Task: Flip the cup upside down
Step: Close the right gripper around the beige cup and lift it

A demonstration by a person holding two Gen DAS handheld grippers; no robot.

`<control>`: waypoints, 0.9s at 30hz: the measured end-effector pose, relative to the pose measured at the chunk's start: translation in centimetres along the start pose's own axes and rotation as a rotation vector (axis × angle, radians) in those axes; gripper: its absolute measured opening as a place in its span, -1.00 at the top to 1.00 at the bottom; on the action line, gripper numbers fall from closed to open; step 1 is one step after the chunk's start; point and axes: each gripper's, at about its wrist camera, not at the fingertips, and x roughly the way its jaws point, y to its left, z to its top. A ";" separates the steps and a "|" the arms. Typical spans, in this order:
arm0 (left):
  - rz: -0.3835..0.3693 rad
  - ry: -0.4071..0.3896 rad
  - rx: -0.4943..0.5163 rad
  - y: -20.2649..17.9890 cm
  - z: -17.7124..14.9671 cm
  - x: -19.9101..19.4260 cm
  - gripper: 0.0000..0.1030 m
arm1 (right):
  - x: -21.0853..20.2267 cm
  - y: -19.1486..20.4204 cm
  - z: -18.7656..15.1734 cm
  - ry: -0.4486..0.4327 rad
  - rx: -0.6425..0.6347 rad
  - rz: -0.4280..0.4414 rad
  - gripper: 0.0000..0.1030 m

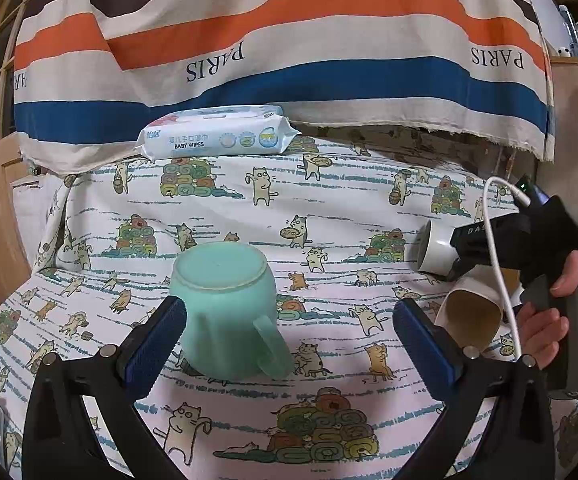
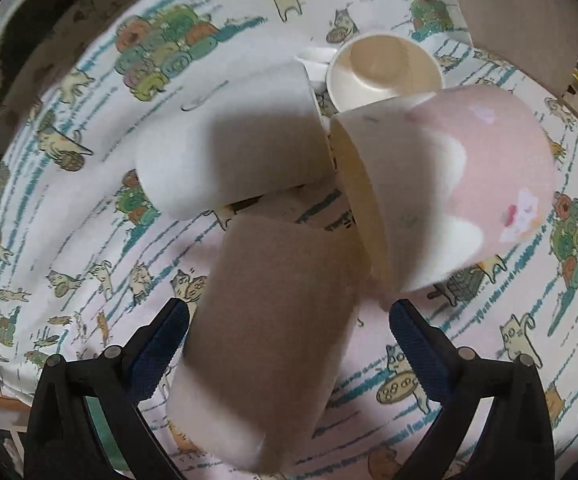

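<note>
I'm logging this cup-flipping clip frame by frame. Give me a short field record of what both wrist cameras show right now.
surface: cat-print cloth
flipped cup: mint green handled mug, base up, mouth on the cloth
left gripper: open, left pad beside the mug wall
right gripper: open, above a brown paper cup lying on its side
other cups: white paper cup on its side; pink flowered cup tipped over; cream cup with its mouth toward the camera
background: baby wipes pack, striped cloth

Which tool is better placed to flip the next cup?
Right tool, probably: it is open over the brown cup lying on its side. The left tool faces the green cup, already upside down.
</note>
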 end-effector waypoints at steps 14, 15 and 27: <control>-0.017 -0.012 0.009 -0.2 0.1 -0.4 -0.99 | 0.3 2.7 -1.2 0.028 -0.224 0.024 -0.53; -0.017 -0.015 0.010 -0.3 0.1 -0.4 -0.99 | 0.2 2.8 -1.4 0.025 -0.240 0.030 -0.53; -0.013 -0.091 0.029 -0.6 0.3 -1.9 -0.99 | -3.8 4.1 -4.3 0.037 -0.466 0.152 -0.51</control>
